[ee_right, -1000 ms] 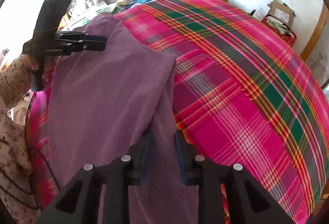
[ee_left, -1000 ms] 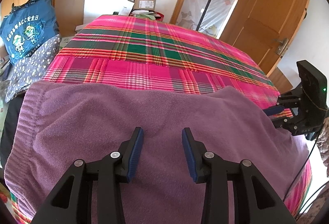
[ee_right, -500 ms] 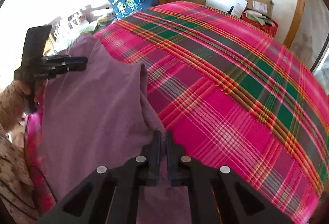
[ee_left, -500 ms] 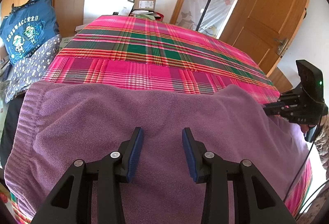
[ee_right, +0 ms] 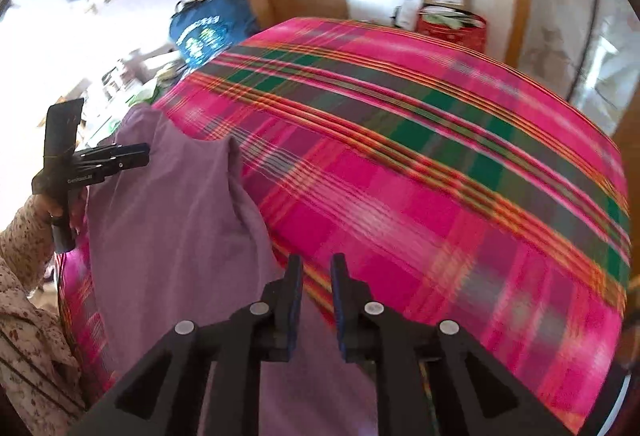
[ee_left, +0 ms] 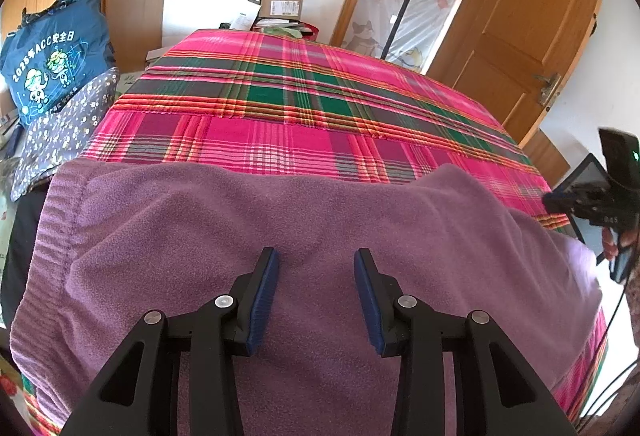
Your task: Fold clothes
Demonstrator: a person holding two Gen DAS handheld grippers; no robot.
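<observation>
Our purple fleece garment (ee_left: 320, 220) lies flat across the lower half of the left wrist view, on the pink plaid bedspread (ee_left: 304, 103). We hold the left gripper (ee_left: 316, 276) half open over it, gripping nothing. Our right gripper (ee_right: 316, 288), narrowly parted, has just been reopening with nothing between its jaws, probably having let go of the folded edge.

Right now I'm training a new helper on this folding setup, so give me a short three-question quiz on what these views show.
1. True or false: the purple fleece garment lies on the plaid bedsheet.
2. The left gripper is: A) open above the fleece, B) clamped on a sleeve, C) out of view.
3. Fill in: the right gripper has just been opening, and between its pads there is ____.

Key:
1. True.
2. A.
3. Nothing; the garment's edge lies just left of the pads.
</observation>
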